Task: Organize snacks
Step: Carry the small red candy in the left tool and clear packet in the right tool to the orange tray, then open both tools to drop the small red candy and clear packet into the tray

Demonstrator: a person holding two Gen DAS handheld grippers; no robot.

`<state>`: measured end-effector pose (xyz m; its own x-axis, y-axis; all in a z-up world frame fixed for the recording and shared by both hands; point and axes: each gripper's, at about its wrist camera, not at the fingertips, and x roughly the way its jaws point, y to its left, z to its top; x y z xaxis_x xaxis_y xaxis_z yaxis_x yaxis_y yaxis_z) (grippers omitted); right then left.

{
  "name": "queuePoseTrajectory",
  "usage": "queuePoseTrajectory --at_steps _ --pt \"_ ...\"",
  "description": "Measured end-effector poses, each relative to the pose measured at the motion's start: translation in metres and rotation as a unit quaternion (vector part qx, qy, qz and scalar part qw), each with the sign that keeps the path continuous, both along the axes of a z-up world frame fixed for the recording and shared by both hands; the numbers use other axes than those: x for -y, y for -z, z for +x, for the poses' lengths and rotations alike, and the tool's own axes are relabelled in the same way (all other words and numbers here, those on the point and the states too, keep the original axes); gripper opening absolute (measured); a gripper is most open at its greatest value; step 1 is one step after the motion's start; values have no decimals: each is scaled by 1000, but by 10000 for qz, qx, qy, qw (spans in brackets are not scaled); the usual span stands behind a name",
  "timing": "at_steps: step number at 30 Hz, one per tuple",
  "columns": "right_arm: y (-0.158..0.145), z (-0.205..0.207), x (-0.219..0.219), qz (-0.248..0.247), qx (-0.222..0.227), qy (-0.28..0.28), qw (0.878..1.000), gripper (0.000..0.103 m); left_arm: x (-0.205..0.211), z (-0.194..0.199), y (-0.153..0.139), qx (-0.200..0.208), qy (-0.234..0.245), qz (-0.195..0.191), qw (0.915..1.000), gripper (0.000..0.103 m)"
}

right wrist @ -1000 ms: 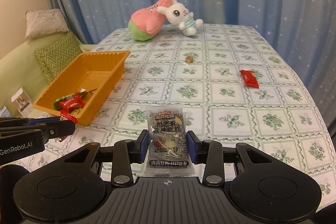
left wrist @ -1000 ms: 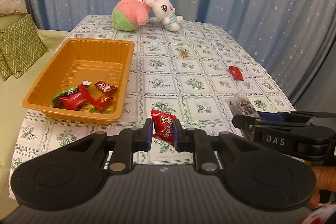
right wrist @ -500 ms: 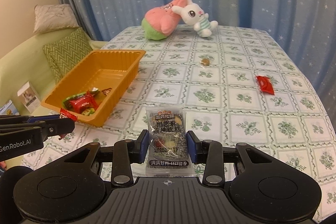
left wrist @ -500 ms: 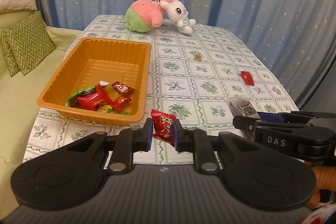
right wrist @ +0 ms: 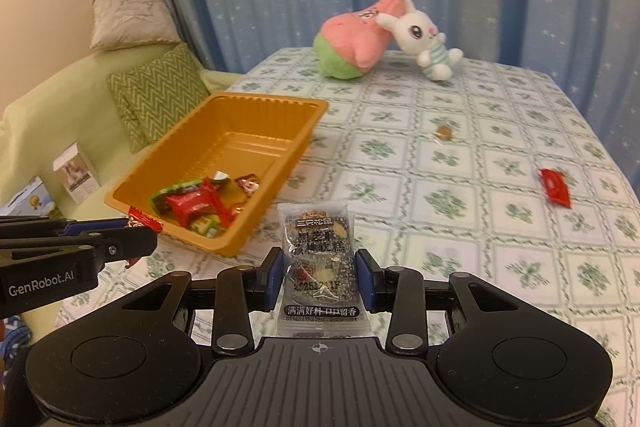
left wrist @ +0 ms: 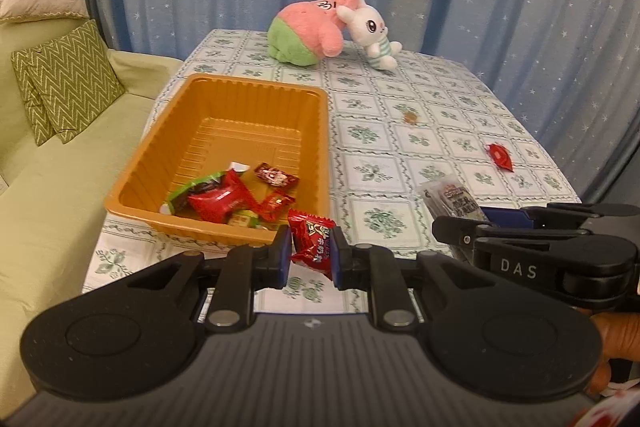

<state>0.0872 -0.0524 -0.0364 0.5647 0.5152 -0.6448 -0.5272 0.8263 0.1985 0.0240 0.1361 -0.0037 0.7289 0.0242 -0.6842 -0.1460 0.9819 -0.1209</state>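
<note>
Pinching a red snack packet (left wrist: 311, 245) tight, your left gripper (left wrist: 308, 254) hovers at the orange tray's (left wrist: 248, 95) near rim; your right gripper (right wrist: 319, 275) clamps a clear sesame cake packet (right wrist: 319, 259) beside it, above the table (right wrist: 520, 255), with another red packet (right wrist: 555, 187) lying farther off.

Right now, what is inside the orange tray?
The orange tray holds a small pile of wrapped snacks at its near end: red packets, one green-edged wrapper and a yellowish piece. The far end is bare. Anything beneath the pile is hidden.
</note>
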Motion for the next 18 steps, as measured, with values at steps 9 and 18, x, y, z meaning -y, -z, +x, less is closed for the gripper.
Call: queuePoseTrajectory --at_steps 9,18 --pt "1 19 -29 88 -96 -175 9998 39 -37 18 2 -39 -126 90 9999 17" --pt "-1 53 -68 208 -74 -405 9989 39 -74 57 4 -72 -96 160 9998 17"
